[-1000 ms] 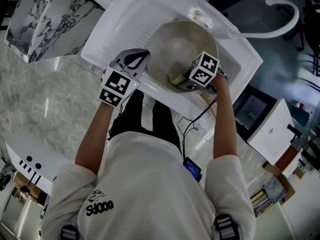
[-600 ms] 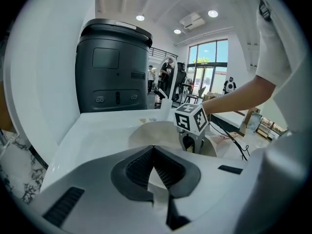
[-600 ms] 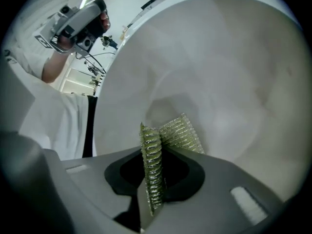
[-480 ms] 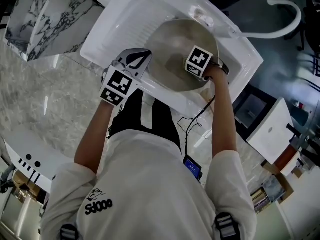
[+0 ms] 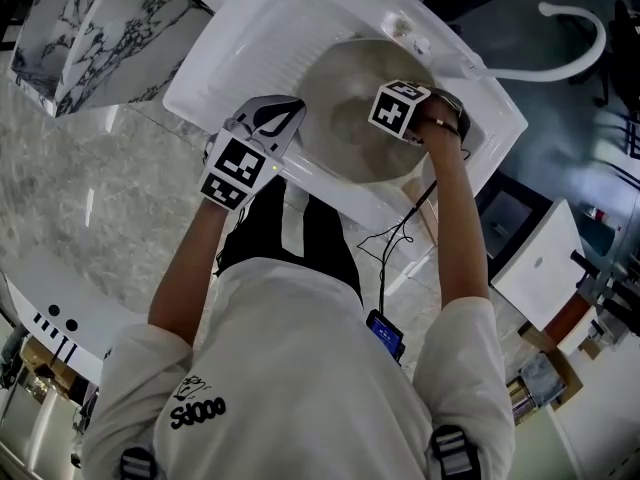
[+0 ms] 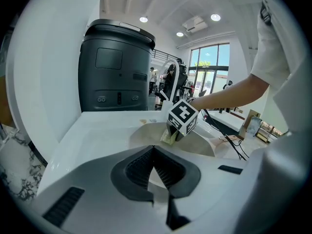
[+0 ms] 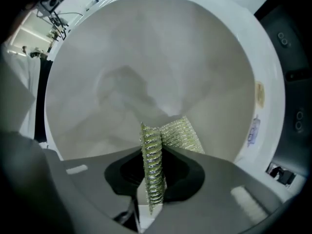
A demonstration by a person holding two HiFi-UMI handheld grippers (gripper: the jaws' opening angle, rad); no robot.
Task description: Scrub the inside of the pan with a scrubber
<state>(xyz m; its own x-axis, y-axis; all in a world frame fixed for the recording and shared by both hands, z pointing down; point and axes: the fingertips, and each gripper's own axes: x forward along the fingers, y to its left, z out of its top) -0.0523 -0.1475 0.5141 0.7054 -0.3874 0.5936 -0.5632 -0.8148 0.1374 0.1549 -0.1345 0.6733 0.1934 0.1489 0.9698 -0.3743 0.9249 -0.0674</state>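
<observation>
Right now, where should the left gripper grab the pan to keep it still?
Probably the pan's thin rim on the left, nearest the left gripper, coming from above: no handle shows, and the right gripper with the scrubber works the other side.

Marbled grey floor (image 5: 70, 198) left of the left tongs (image 5: 283, 115); tall bright windows (image 6: 210, 62), recessed ceiling lights (image 6: 143, 19) beyond the right tongs (image 6: 171, 136).

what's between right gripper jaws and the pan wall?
Only the glittery yellow-green mesh scrubber, pinched in the right gripper, spreading toward the pale round pan; right gripper view.
</observation>
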